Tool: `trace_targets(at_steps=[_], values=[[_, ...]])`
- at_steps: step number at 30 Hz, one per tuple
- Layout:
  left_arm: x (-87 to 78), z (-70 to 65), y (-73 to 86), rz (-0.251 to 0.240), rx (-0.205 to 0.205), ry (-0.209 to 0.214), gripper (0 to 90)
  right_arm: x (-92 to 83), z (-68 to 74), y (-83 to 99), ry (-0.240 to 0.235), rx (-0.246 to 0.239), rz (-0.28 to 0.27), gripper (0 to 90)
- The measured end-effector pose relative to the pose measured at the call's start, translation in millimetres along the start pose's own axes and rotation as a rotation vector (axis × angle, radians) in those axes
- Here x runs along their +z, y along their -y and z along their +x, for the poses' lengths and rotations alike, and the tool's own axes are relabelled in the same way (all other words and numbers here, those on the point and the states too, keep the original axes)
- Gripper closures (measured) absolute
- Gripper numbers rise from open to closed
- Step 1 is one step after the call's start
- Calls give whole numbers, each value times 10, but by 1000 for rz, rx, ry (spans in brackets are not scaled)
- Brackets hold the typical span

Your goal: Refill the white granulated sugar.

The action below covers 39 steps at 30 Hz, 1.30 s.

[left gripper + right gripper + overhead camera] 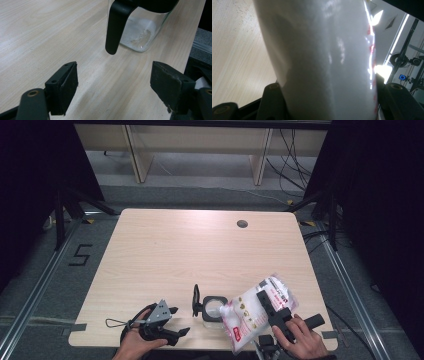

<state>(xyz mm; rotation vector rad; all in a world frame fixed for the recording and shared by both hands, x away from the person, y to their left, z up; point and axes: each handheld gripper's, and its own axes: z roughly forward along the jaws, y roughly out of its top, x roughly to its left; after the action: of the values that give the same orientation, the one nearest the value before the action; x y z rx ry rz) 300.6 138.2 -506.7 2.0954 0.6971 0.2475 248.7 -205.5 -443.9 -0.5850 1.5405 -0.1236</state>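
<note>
A clear glass jar (212, 310) with a black rim and a black handle (115, 27) stands near the table's front edge; a little white powder lies in its bottom (140, 37). My right gripper (267, 307) is shut on a white plastic bag of powder (255, 312) with red print, held tilted with one corner over the jar's mouth. The bag's white side (324, 60) bulges between my right jaws. My left gripper (177, 321) rests open on the table just left of the jar, with nothing between its fingers (66, 87), pointing at the handle.
The light wooden table (175, 250) has a round cable hole (242, 224) at the back right. Dark stands flank the table on both sides, and cables lie on the floor beyond it. The jar sits close to the table's front edge.
</note>
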Motion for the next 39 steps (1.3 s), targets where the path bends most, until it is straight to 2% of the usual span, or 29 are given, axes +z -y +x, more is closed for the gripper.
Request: trace_targets(at_steps=[2,3,4,5,6,8,10,11,13,16,19,26,37,39], values=[[3,-3,0,-5,-3,1,218,-3,-5,6,2,-8,-5,454],[3,4,0,-2,9,-3,218,-2,10,8,-4,10,-1,453],[3,13,-3,-1,25,-1,218,1,-5,6,1,-6,-5,454],[2,12,-4,1,27,0,218,0,17,6,-7,15,3,454],[0,1,-2,0,9,-1,218,-3,14,5,-3,18,1,454],[3,1,0,-3,6,-3,218,1,-3,7,1,-5,-9,454],[1,14,-4,-2,28,-2,217,-1,-3,4,1,-5,-3,454],[0,0,0,0,2,0,217,-2,14,8,-6,14,1,454],[0,3,-1,-1,7,-1,218,-3,-5,8,2,-6,-7,454],[-2,5,-2,0,13,-2,218,-1,-6,7,2,-10,-7,455],[3,-1,1,-3,2,-4,218,-1,-5,9,2,-4,-8,455],[0,0,-1,0,6,-1,217,-6,-15,6,4,-14,-4,455],[-2,3,-3,0,11,-2,217,-14,-14,6,4,2,-2,456],[3,-2,1,-2,4,-4,218,-11,-16,10,19,0,-11,456]])
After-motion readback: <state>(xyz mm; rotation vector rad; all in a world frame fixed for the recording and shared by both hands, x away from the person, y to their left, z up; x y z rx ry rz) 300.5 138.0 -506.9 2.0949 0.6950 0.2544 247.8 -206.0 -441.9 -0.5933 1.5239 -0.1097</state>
